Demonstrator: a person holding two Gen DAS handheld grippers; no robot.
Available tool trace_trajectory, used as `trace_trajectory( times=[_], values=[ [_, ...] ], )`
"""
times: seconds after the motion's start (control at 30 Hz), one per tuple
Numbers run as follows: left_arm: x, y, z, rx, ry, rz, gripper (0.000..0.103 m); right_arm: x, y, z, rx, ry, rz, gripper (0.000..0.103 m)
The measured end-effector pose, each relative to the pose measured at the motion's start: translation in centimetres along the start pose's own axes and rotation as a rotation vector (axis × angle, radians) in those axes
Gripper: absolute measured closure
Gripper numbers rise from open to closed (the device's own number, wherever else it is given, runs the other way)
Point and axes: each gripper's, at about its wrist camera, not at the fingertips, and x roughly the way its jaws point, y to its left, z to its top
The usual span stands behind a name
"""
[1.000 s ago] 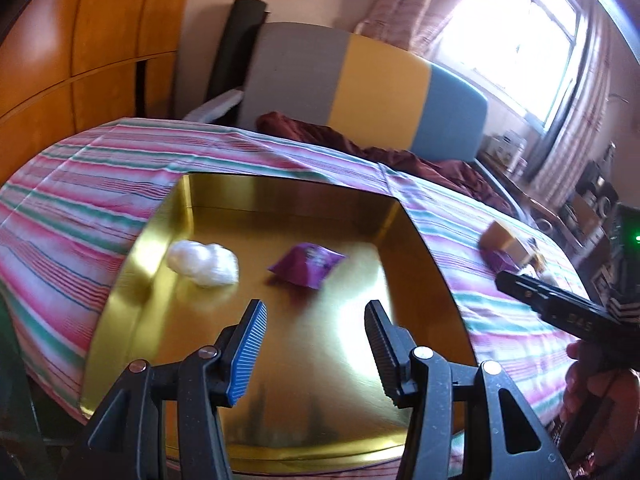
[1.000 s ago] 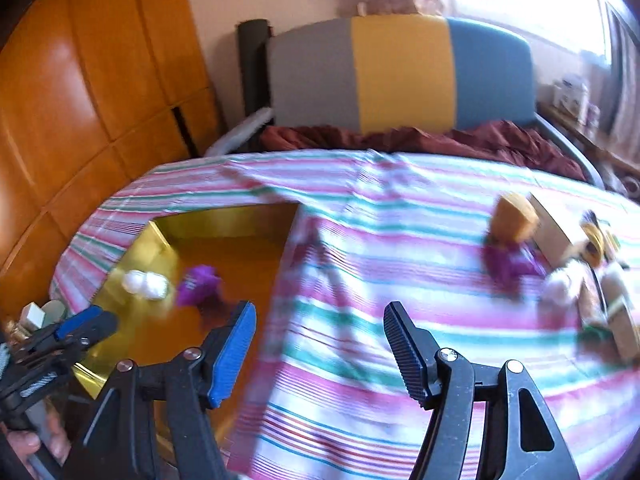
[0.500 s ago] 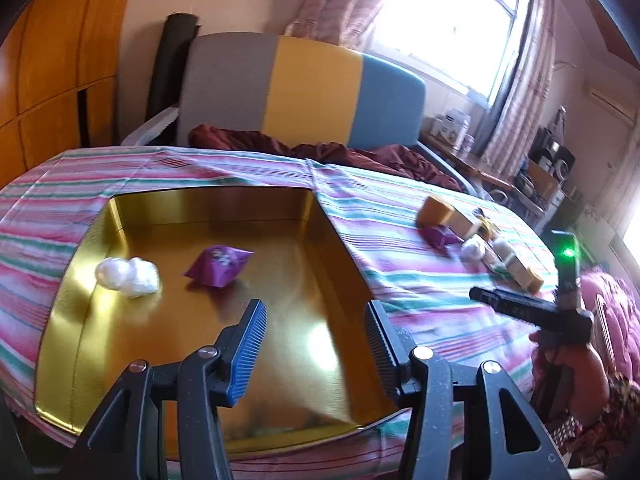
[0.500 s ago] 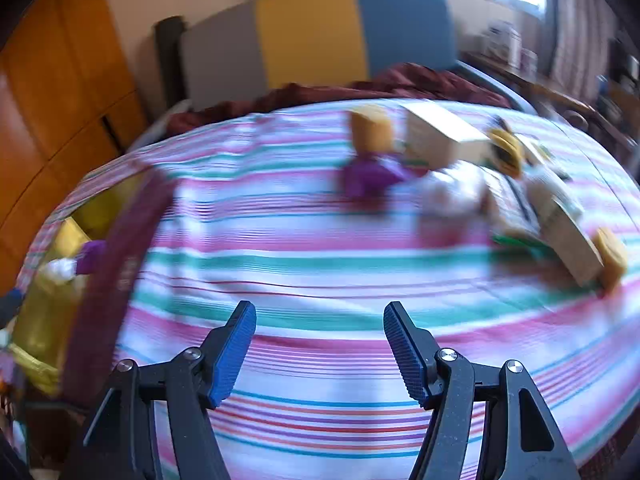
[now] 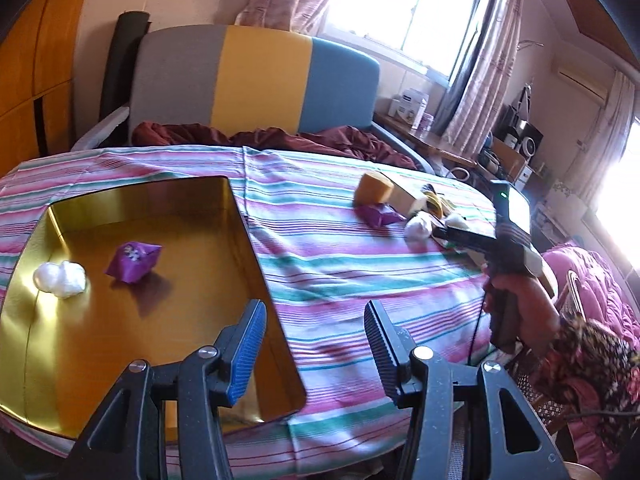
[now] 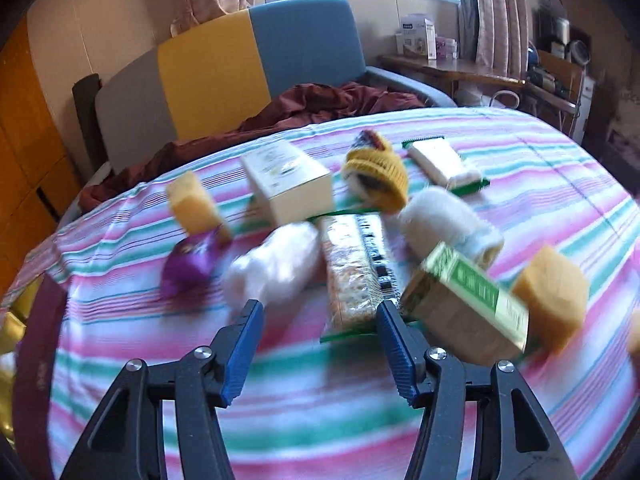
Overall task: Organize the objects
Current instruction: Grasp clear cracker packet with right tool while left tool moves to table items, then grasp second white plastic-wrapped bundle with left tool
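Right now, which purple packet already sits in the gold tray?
The purple packet beside the white cotton ball inside the gold tray; the other purple packet lies on the striped cloth.

A glossy, mirror-smooth gold metal tray (image 5: 132, 344) is seen on a matt woven cloth striped in pink, green and white (image 5: 340, 264). A crinkled shiny purple foil packet (image 5: 134, 260) and a fluffy white cotton wad (image 5: 60, 279) are held in the tray. A smooth cream cardboard box (image 6: 286, 184), a ribbed yellow knitted hat (image 6: 378, 174) and a porous yellow sponge block (image 6: 550, 290) are seen on the cloth.
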Motion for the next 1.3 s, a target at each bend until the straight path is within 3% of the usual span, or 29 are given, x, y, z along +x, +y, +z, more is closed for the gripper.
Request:
trace_trajectory(
  times=[0.17,0.3,0.57,0.83,1.07,1.3],
  values=[
    [0.1,-0.9,-0.3,0.030,0.006,-0.010,0.051,1.5,-0.6,1.6,-0.026,-0.002,-0.065,0.045],
    [0.3,-1.3,-0.2,0.028,0.017,-0.014,0.051,1.7,-1.3,3.0,-0.022,-0.023,-0.068,0.043],
    [1.0,-2.3,0.1,0.047,0.042,-0.008,0.051,5.3,-1.0,4.8,-0.118,0.084,-0.055,0.042],
    [2.6,-4.0,1.2,0.078,0.072,-0.025,0.051,4.8,-2.4,3.3,-0.089,0.066,-0.013,0.064],
    [5.4,-6.1,3.2,0.093,0.125,-0.050,0.051,2.4,-2.3,0.8,-0.066,0.013,-0.020,0.065],
    [11.4,-10.7,5.2,0.190,0.194,-0.080,0.050,1.0,-3.6,-0.7,0.036,-0.038,-0.065,0.066]
  ],
)
